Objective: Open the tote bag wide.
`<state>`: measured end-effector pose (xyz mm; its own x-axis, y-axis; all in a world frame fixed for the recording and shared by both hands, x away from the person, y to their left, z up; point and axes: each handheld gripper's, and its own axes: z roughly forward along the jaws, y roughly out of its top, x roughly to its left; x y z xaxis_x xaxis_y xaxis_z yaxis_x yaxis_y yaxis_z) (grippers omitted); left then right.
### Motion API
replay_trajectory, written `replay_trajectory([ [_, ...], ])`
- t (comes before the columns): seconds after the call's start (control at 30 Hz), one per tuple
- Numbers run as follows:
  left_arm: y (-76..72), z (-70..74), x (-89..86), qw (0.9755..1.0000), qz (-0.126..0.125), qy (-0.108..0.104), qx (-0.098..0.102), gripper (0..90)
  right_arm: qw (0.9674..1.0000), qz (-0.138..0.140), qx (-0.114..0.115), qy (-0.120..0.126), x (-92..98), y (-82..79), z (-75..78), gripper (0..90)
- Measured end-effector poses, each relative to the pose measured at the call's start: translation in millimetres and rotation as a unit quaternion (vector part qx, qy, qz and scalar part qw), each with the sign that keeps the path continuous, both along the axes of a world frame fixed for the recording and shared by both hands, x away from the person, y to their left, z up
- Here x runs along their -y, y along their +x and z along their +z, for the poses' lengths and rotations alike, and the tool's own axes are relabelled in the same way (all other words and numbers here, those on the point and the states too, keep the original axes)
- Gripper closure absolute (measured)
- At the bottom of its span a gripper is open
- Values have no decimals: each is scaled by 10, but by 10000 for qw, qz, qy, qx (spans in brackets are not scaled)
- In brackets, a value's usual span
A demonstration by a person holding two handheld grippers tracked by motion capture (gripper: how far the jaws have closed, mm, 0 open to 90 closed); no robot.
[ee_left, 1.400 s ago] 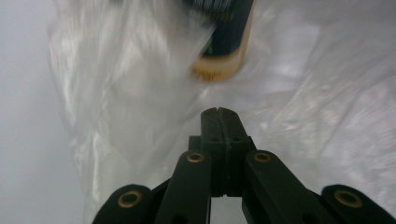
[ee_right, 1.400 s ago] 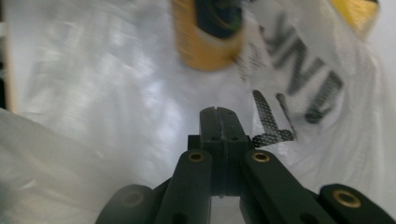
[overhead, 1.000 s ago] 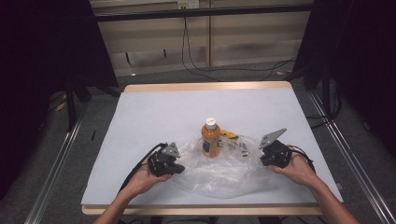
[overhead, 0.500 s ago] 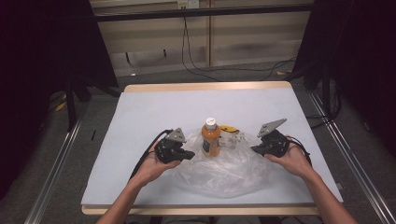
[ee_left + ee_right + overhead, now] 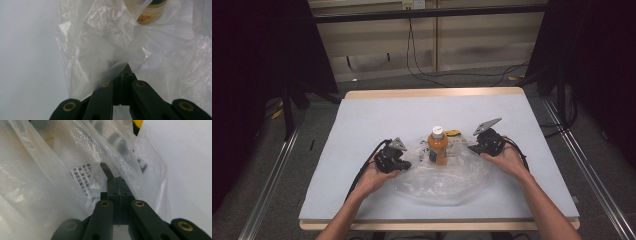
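On the left of the white counter [image 5: 362, 120], the left claw [image 5: 124, 72] is pinching an edge of a clear plastic bag [image 5: 437, 175]. An orange bottle [image 5: 437, 145] is standing upright at the counter's middle, at the bag's far side. On the right, the right claw [image 5: 117, 181] is pinching the bag's other edge. Lifting both edges evenly and apart should keep the mouth wide without toppling the bottle.

Bottle [image 5: 150, 11] cut off by top edge, label blurred behind plastic bag [image 5: 100, 50]
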<state>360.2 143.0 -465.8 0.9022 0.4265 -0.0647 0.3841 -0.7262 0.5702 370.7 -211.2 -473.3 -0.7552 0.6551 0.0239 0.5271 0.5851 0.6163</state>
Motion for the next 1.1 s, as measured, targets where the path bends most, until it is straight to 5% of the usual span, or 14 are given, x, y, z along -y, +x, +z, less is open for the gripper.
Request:
replay_trajectory([
  [0.07,-53,-34,-25,9985,400,-361,-53,900,10000,82,-13,-19,-53,-33,5,900],
  [0.1,-35,-21,-56,9994,234,-248,-40,900,9999,155,17,-14,-67,-49,5,900],
  [0.27,-54,44,-87,9951,257,-950,-96,900,9987,115,151,471,-38,-126,63,900],
  [0.37,-97,127,-115,9937,209,-1099,25,900,9970,71,252,727,10,-182,146,900],
  [0.57,-230,277,-240,9856,249,-1634,368,900,9874,-118,520,1489,175,-323,379,900],
  [0.77,-350,390,-386,9758,348,-2083,573,900,9796,-272,907,1772,273,-513,551,900],
  [0.93,-427,354,-547,9731,507,-2153,641,900,9726,-451,1085,2004,397,-670,575,900],
  [1.03,-465,361,-613,9728,605,-2114,731,900,9720,-467,1086,2030,457,-742,575,900],
  [1.1,-500,373,-656,9699,645,-2210,790,900,9706,-478,1122,2073,483,-799,599,900],
])
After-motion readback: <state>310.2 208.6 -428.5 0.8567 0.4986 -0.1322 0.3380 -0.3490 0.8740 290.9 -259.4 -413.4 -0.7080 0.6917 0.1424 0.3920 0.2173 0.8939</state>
